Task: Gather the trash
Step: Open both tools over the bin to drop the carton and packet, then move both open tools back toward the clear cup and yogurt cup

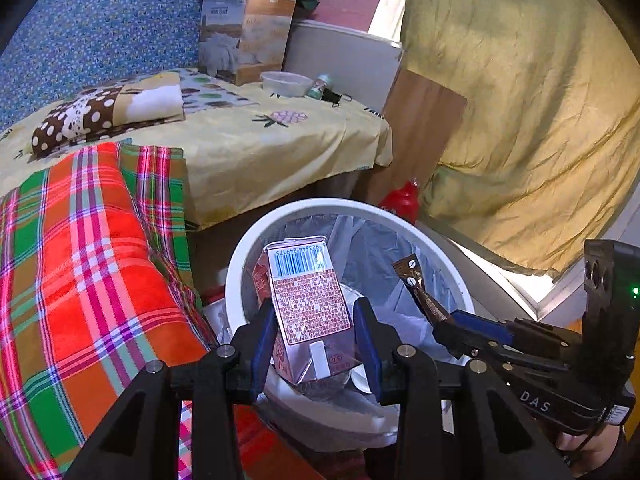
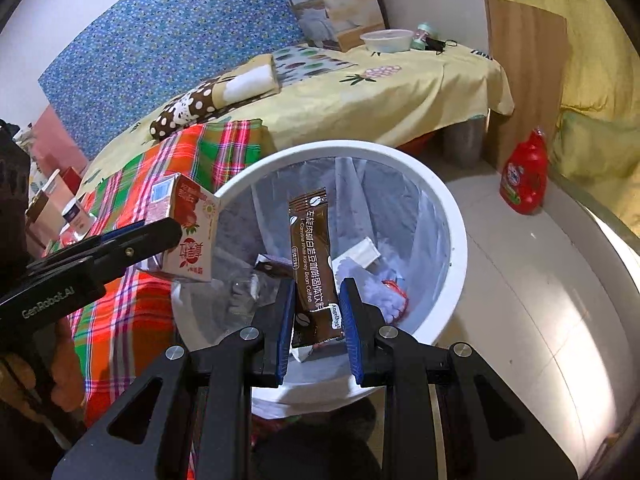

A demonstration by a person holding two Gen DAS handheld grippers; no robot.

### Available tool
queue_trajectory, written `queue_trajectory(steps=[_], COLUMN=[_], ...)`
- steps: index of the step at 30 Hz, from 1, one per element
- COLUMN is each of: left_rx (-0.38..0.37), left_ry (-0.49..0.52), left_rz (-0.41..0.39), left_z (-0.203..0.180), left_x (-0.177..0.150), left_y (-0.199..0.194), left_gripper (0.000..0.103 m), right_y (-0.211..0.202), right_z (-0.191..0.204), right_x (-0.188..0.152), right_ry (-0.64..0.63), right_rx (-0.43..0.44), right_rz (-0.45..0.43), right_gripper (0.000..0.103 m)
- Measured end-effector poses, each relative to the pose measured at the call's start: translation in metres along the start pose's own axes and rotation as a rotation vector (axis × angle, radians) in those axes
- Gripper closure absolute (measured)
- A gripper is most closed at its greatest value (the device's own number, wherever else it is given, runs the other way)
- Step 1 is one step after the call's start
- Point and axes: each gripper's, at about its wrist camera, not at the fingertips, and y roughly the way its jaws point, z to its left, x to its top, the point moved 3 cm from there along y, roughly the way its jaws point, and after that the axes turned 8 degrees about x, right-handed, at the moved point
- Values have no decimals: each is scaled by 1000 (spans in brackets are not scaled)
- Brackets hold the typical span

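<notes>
— What can't you make out?

— The floor of the white bin (image 2: 452, 236) is a jumble under its clear liner; scraps there blur together. My own hands are cut off at the frame edges.

— And your fingers?

— My left gripper (image 1: 316, 344) is clamped on the pink drink carton (image 1: 308, 296), pads pressed to both its sides. My right gripper (image 2: 318, 332) is narrowed onto the brown coffee sachet (image 2: 312, 256), pinching its lower end.

— Where do they sit?

— Carton at lower centre of the left view, sachet at centre of the right view, both held above the bin's mouth.
</notes>
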Motion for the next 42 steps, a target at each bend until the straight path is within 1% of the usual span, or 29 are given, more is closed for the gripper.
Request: queue_trajectory(steps=[7, 10, 11, 12, 13, 16, 23, 31, 35, 42], left_rx=[-1, 6, 8, 9, 10, 6, 7, 11, 41, 77], left_ry=[0, -2, -2, -3, -8, -22, -45, -81, -99, -136], left_rz=[17, 19, 13, 8, 6, -6, -33, -66, -93, -111], left_z=[0, 2, 2, 3, 4, 7, 16, 33, 44, 64], left_x=[2, 2, 2, 3, 3, 4, 2, -11, -20, -37], left_y=[13, 14, 12, 11, 10, 4, -16, -51, -72, -98], left_gripper=[64, 64, 60, 55, 53, 53, 53, 53, 53, 53], right_y=[8, 8, 7, 7, 7, 5, -4, -11, -15, -17], right_z=[-5, -3, -3, -3, -3, -1, 10, 33, 49, 74], right_x=[-2, -2, -2, -2, -1, 0, 5, 7, 6, 2], right_ry=[11, 8, 6, 6, 5, 1, -12, -48, -74, -120], right_rx=[3, -4, -5, -5, -6, -8, 4, 40, 67, 117], right_rz=[43, 46, 44, 41, 39, 33, 5, -21, -37, -45], right_gripper=[77, 76, 74, 70, 67, 67, 67, 67, 67, 66])
